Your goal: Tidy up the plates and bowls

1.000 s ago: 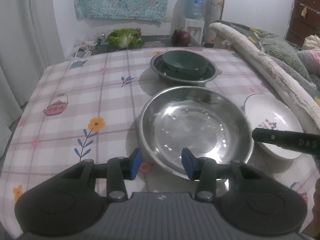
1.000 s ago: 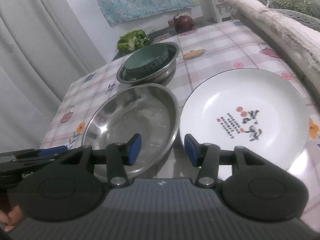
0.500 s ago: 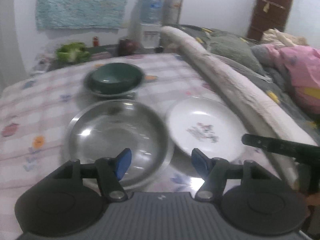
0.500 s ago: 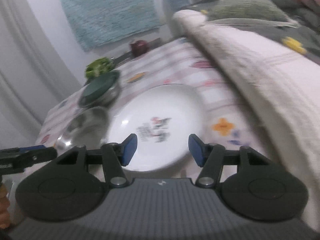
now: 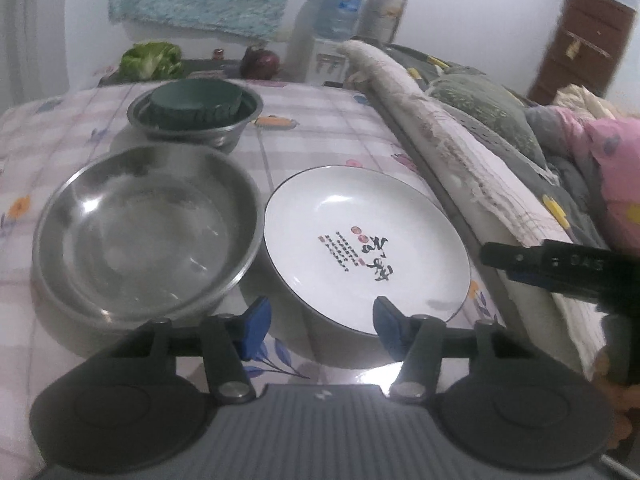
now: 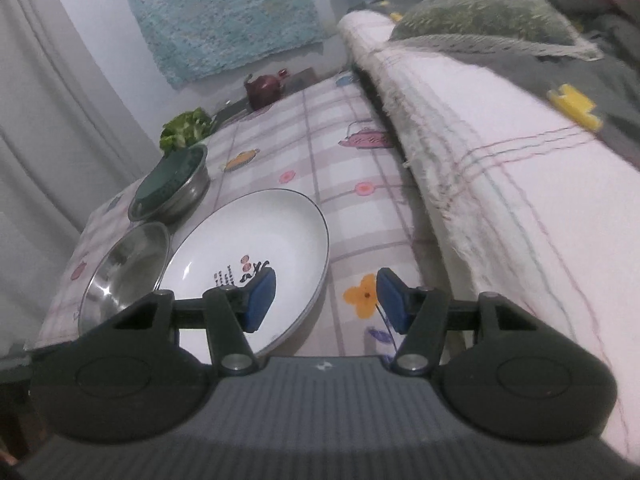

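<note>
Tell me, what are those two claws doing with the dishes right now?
Left gripper open, empty, at white plate's near rim. Right gripper open, straddling its right edge. Steel bowl close beside the plate.

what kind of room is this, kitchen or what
Probably a bedroom or one-room home, not a proper kitchen. The white plate and steel bowl sit on a checked tablecloth right beside a bed with a rolled quilt and pillows. A water dispenser stands by the far wall.
</note>
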The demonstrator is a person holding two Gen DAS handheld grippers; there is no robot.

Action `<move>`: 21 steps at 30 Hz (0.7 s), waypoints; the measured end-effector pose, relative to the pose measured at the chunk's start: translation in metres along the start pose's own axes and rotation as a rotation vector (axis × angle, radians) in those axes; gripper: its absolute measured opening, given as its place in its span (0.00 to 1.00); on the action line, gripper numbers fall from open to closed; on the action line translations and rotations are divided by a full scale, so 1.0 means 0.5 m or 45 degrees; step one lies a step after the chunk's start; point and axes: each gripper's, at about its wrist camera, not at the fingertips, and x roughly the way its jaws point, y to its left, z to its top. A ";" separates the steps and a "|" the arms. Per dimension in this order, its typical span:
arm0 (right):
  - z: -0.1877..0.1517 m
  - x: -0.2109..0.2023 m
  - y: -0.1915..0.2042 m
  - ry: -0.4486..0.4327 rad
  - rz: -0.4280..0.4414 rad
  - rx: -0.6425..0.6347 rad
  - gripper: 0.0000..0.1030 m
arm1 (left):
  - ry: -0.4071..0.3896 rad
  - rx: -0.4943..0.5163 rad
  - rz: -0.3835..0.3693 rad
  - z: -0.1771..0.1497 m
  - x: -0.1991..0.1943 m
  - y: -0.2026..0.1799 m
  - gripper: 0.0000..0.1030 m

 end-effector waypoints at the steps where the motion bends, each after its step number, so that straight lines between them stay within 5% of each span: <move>1: 0.004 0.015 -0.004 0.014 0.006 -0.008 0.53 | -0.002 -0.004 0.013 -0.001 0.006 -0.002 0.55; 8: 0.014 0.087 -0.005 0.073 0.018 -0.074 0.37 | 0.043 0.031 0.073 -0.004 0.051 -0.018 0.55; 17: 0.014 0.126 -0.001 0.083 0.055 -0.098 0.19 | 0.062 0.068 0.096 0.003 0.072 -0.026 0.35; 21: 0.005 0.128 0.024 0.073 0.040 -0.185 0.15 | 0.060 0.091 0.106 0.002 0.068 -0.031 0.36</move>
